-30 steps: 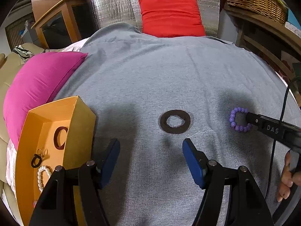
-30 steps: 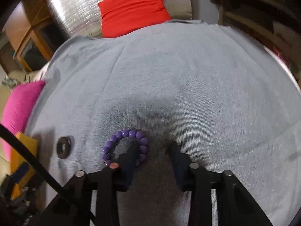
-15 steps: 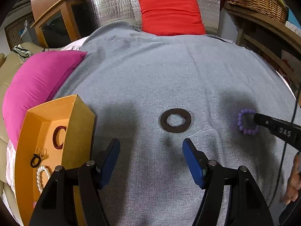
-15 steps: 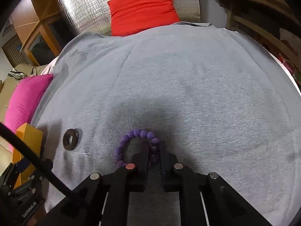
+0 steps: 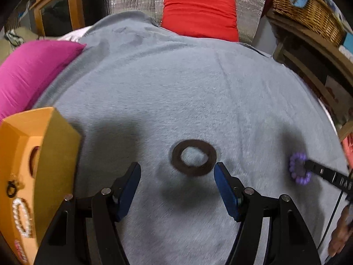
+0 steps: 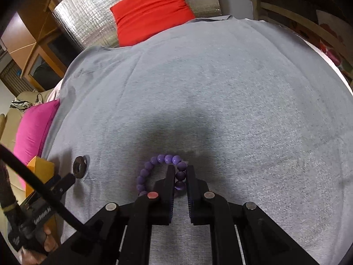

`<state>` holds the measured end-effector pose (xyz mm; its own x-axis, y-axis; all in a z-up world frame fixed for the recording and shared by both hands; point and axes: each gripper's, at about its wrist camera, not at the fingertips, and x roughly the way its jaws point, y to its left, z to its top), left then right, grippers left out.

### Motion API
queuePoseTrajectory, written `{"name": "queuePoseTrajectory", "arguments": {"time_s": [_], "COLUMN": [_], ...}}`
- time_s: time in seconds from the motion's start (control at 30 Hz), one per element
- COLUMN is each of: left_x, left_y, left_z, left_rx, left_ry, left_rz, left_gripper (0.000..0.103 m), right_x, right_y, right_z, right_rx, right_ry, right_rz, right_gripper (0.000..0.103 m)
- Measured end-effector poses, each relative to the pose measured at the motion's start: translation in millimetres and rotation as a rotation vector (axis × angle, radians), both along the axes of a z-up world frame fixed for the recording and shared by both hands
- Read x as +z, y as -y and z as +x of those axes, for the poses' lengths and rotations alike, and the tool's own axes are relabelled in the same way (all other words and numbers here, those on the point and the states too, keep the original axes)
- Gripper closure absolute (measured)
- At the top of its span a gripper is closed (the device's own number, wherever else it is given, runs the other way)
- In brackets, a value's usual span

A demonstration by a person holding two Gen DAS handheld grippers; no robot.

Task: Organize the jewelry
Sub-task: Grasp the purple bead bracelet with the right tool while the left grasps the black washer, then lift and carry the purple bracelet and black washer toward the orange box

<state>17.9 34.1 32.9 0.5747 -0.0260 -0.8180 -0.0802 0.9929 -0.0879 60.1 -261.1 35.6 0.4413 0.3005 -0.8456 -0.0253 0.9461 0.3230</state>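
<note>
A: Biggest first. Grey blanket point(image 5: 198, 92) fills both views, magenta pillow point(image 5: 30, 70) far left, red cushion point(image 5: 199, 13) top centre against silver quilted backing point(image 6: 88, 17). Wicker basket point(image 5: 308, 15) top right, left wrist view only.

B: Box?

A: Orange box point(image 5: 57, 154) at left edge of the left wrist view. Inside: white bead bracelet point(image 5: 22, 216), small black ring piece point(image 5: 11, 190), a dark bangle point(image 5: 33, 161) partly hidden by the wall. Right wrist view only catches a corner of it.

B: Claws?

A: Left claw point(image 5: 176, 183) wide open, holding nothing, blue pads either side and just below the dark brown ring point(image 5: 194, 157). Ring lies flat on the blanket, mid-frame, hole up.

B: Right one?

A: Right claw point(image 6: 179, 172) nearly closed, pinching the right side of the purple bead bracelet point(image 6: 154, 167), beads between the fingers. Loop sits lower centre of the right wrist view, extending left of the claw. Can't tell if it's lifted off the blanket. Left wrist view shows it at far right, blurred.
</note>
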Motion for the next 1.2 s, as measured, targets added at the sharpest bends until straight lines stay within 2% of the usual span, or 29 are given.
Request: {"name": "queuePoseTrajectory", "arguments": {"time_s": [0.23, 0.3, 0.43, 0.47, 0.5, 0.53, 0.6, 0.67, 0.83, 0.97, 1.2], "left_x": [-10.9, -16.4, -17.7, -16.6, -15.6, -13.9, -12.1, -11.3, -0.2, 10.0, 23.9], "left_y": [4.0, 8.4, 15.5, 15.6, 15.8, 15.9, 15.4, 15.2, 18.5, 22.4, 33.6], "left_z": [16.6, 20.3, 17.5, 16.3, 15.4, 14.2, 12.4, 10.7, 0.1, -12.9, -33.7], "left_rx": [0.010, 0.001, -0.024, -0.030, -0.034, -0.046, -0.075, -0.102, -0.163, -0.187, -0.202], "left_ry": [-0.004, -0.016, 0.016, 0.025, 0.030, 0.037, 0.038, 0.032, 0.050, 0.074, 0.110], "left_rz": [-0.067, -0.054, -0.008, -0.017, -0.018, -0.018, -0.041, -0.059, -0.060, -0.050, 0.026], "left_gripper": [0.033, 0.033, 0.034, 0.044, 0.060, 0.065, 0.082, 0.087, 0.088, 0.088, 0.088], "right_x": [-5.2, -6.1, -6.3, -6.2, -6.4, -6.5, -7.0, -6.9, -6.4, -8.3, -8.3], "right_y": [-0.7, -1.1, -0.2, 1.1, 3.6, 6.7, 14.1, 23.2, 33.9, 27.8, 6.1], "right_z": [1.7, 3.0, 4.3, 4.7, 5.5, 6.7, 9.1, 9.2, 8.4, 5.7, 1.2], "right_rx": [0.006, 0.004, 0.006, 0.007, 0.008, 0.007, -0.002, -0.021, -0.040, -0.020, 0.020], "right_ry": [-0.016, -0.019, -0.028, -0.033, -0.041, -0.052, -0.070, -0.080, -0.081, -0.080, -0.039], "right_rz": [0.003, 0.005, 0.012, 0.022, 0.033, 0.047, 0.082, 0.124, 0.162, 0.135, 0.042], "right_gripper": [0.092, 0.091, 0.091, 0.091, 0.091, 0.090, 0.087, 0.083, 0.080, 0.080, 0.079]}}
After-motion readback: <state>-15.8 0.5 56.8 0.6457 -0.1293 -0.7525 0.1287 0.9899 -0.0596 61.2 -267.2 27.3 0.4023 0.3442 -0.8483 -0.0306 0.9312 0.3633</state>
